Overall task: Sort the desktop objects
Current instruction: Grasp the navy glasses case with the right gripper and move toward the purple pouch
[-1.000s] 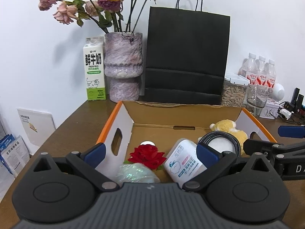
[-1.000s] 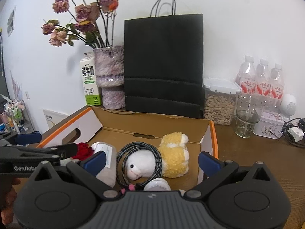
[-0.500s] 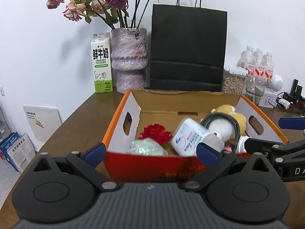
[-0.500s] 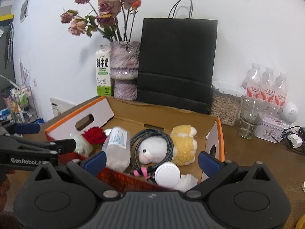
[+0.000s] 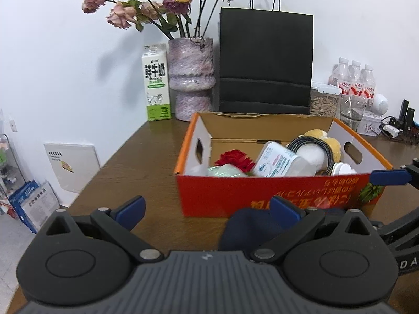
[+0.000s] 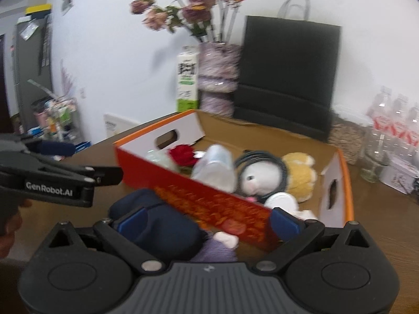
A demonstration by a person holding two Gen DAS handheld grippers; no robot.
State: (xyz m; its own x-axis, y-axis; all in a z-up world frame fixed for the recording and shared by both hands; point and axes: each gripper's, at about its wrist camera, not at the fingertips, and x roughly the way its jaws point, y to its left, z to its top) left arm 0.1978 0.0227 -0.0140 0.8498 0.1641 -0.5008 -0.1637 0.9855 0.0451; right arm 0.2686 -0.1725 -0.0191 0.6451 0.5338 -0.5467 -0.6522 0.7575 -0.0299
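Observation:
An orange cardboard box [image 5: 275, 196] [image 6: 199, 196] stands on the brown table. It holds a red rose [image 5: 235, 158], a white bottle [image 5: 277, 161], a plush sheep [image 6: 262, 176] ringed by a coiled black cable [image 5: 314, 142], and a white cap [image 6: 281, 201]. A dark navy cloth [image 6: 157, 225] lies on the table in front of the box, with a purple plush [image 6: 217, 248] beside it. My left gripper [image 5: 207, 209] is open and empty before the box. My right gripper [image 6: 207, 219] is open over the navy cloth and box front.
At the back stand a milk carton [image 5: 156, 82], a vase of dried roses [image 5: 191, 78], a black paper bag [image 5: 265, 62], a seed jar [image 5: 323, 100], a glass [image 5: 351, 110] and water bottles [image 5: 353, 78]. The table edge drops off at left.
Both grippers have pulled back from over the box toward the table's front. The box front and the navy cloth now show. Both stay open.

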